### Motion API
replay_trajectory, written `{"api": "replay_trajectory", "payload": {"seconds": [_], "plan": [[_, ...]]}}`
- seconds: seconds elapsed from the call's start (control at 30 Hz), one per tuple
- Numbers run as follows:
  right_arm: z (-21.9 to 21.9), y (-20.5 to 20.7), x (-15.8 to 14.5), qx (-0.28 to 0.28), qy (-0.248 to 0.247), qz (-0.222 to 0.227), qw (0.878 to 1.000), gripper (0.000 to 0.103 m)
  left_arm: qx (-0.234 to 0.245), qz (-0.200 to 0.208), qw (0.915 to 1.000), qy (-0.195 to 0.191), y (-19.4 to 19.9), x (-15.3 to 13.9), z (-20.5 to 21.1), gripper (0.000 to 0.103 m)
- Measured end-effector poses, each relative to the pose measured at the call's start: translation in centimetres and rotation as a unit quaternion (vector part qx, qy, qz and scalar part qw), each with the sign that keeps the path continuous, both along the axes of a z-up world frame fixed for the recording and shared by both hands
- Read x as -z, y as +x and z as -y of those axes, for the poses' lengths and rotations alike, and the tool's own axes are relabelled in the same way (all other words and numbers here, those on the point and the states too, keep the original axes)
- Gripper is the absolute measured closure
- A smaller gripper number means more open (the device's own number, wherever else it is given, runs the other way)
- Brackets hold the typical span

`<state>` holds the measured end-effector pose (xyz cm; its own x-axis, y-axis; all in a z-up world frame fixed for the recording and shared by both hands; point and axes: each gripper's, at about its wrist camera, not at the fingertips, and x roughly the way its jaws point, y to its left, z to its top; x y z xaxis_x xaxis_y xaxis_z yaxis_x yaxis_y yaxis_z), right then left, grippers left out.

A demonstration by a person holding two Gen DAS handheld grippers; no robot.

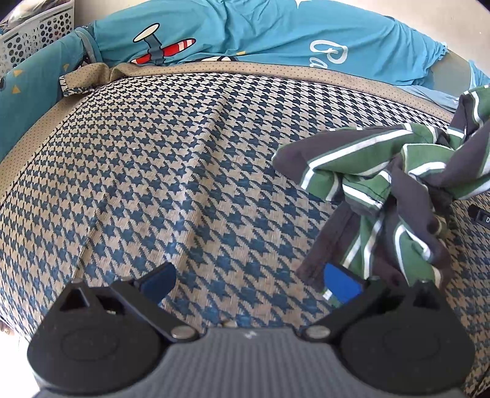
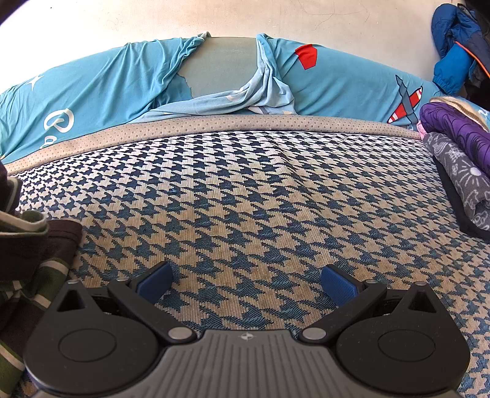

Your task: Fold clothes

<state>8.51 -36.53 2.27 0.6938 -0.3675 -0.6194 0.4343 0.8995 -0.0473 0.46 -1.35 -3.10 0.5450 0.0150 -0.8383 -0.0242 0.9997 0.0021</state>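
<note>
The left gripper (image 1: 249, 281) hangs low over the bed with its jaws spread wide, nothing between them. Its blue right pad (image 1: 341, 283) sits just under the dangling dark hem of a crumpled striped shirt (image 1: 382, 183) — green, charcoal and white — which lies bunched on the right side of the left wrist view; whether pad and cloth actually touch cannot be told. The rest of that garment is heaped in twisted folds, unfolded, on the houndstooth mat (image 1: 183, 168) that covers the bed, a blue-and-tan weave edged by a dotted beige border (image 1: 214, 69).

The right gripper (image 2: 246, 283) is likewise wide open and empty, hovering over bare houndstooth mat (image 2: 260, 199). The same striped shirt (image 2: 27, 245) shows at the far left edge of this view, beside the gripper's left housing.

Beyond the mat's border, teal bedding (image 1: 275, 27) printed with a red-and-white aeroplane and white lettering is rumpled against a pale wall (image 2: 214, 18); in the right wrist view it is pulled apart to show a grey-green surface underneath. At the right of that view sits a stack of folded clothes (image 2: 459, 165) — purple on top, grey patterned below — resting on the mat, with a blue jacket (image 2: 453, 46) hanging behind. A white perforated laundry basket (image 1: 36, 33) stands at the upper left of the left wrist view.
</note>
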Motion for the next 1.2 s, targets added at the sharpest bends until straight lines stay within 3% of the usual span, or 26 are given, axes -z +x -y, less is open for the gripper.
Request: {"api": "replay_trajectory", "payload": {"seconds": [0.2,0.53,1.2], "plan": [[0.0,0.0,0.0,0.0,0.0,0.0,1.0,0.0,0.005,0.005,0.9998,0.019,-0.3,0.4,0.1,0.0],[0.1,0.0,0.0,0.0,0.0,0.0,1.0,0.0,-0.013,-0.014,0.9998,-0.007,-0.4,0.8,-1.9,0.0],[0.1,0.1,-0.1,0.0,0.0,0.0,1.0,0.0,-0.003,-0.012,0.9999,0.009,-0.6,0.6,-0.2,0.0]]}}
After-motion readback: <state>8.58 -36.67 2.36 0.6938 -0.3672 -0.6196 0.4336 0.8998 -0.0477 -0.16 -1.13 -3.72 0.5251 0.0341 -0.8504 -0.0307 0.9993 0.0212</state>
